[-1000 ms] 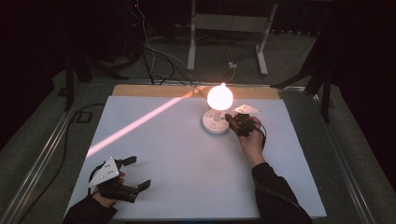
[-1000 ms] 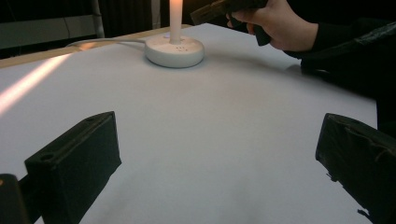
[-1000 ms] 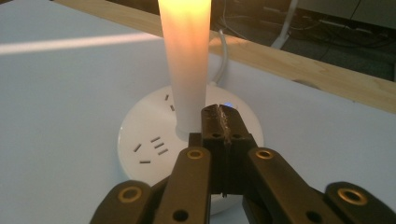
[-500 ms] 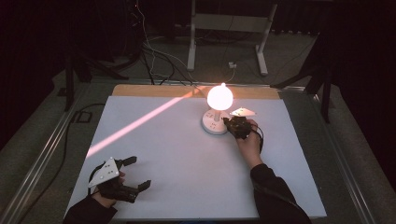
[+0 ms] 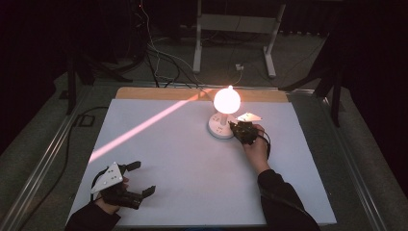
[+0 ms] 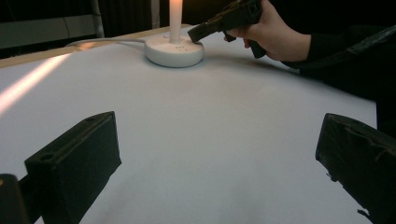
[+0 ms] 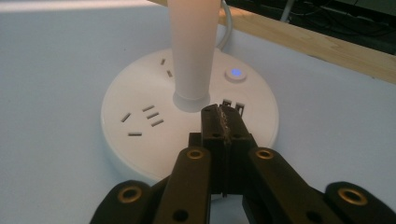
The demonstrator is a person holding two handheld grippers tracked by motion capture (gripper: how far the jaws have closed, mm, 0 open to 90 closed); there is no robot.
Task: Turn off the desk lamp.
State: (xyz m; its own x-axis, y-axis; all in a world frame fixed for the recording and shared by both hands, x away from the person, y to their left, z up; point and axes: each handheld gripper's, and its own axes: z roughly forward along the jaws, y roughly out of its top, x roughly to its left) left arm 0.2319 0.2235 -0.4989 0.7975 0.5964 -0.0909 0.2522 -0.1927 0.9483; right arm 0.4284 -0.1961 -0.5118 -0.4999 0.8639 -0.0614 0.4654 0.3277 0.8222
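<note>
A lit lamp with a glowing round bulb (image 5: 226,99) stands on a round white base (image 5: 219,129) with sockets, at the far middle of the white table. In the right gripper view the base (image 7: 140,135) carries a blue-lit button (image 7: 235,73) and a white stem (image 7: 192,46). My right gripper (image 7: 222,114) is shut with nothing between its jaws, tips over the base just in front of the stem; it also appears in the high view (image 5: 236,128). My left gripper (image 5: 140,178) rests open near the table's front left corner, holding nothing.
A white sheet (image 5: 192,168) covers the table, with a wooden edge (image 5: 159,94) at the far side. A pink streak of light (image 5: 144,126) crosses the left half. The lamp's cable (image 6: 102,43) trails off the back. Cables and a metal stand (image 5: 235,24) lie on the floor beyond.
My right gripper has moved left and forward, closer onto the lamp's base. The left gripper has stayed put.
</note>
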